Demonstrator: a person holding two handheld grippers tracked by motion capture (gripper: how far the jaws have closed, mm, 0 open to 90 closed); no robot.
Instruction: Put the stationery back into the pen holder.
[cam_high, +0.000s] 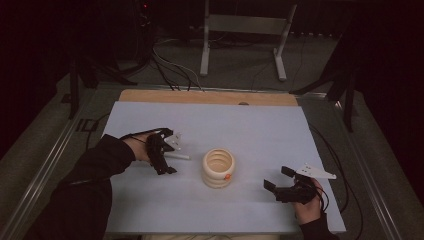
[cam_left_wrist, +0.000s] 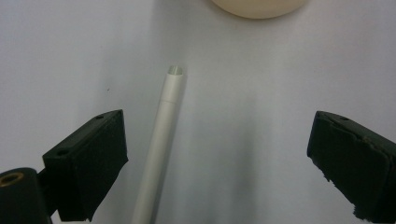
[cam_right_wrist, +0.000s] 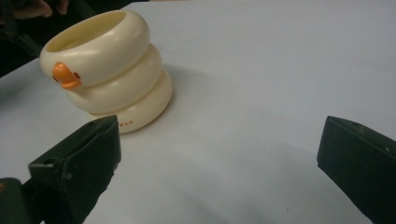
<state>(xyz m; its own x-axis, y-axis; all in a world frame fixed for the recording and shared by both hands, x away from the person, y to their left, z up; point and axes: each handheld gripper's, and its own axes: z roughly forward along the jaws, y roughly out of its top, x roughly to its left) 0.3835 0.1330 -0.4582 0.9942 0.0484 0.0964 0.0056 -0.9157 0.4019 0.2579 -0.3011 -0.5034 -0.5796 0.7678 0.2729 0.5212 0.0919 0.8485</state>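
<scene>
A cream holder (cam_high: 218, 168) made of three stacked rings, with a small orange beak (cam_right_wrist: 65, 75) on its top ring, stands upright mid-table. Left of it a thin white stick (cam_high: 177, 156) lies flat on the pale blue mat. My left gripper (cam_high: 170, 151) hovers over the stick, open. In the left gripper view the stick (cam_left_wrist: 161, 140) runs between the jaws, close to the left jaw and untouched; my left gripper (cam_left_wrist: 219, 158) points at the holder's base (cam_left_wrist: 257, 7). My right gripper (cam_high: 277, 178) rests open to the right of the holder (cam_right_wrist: 109, 70), nothing between its jaws (cam_right_wrist: 219, 163).
The pale blue mat (cam_high: 260, 130) covers a wooden tabletop (cam_high: 200, 96). Cables and a metal stand's legs (cam_high: 240, 45) sit on the dark floor beyond the far edge. A cable (cam_high: 332, 160) trails off the right side.
</scene>
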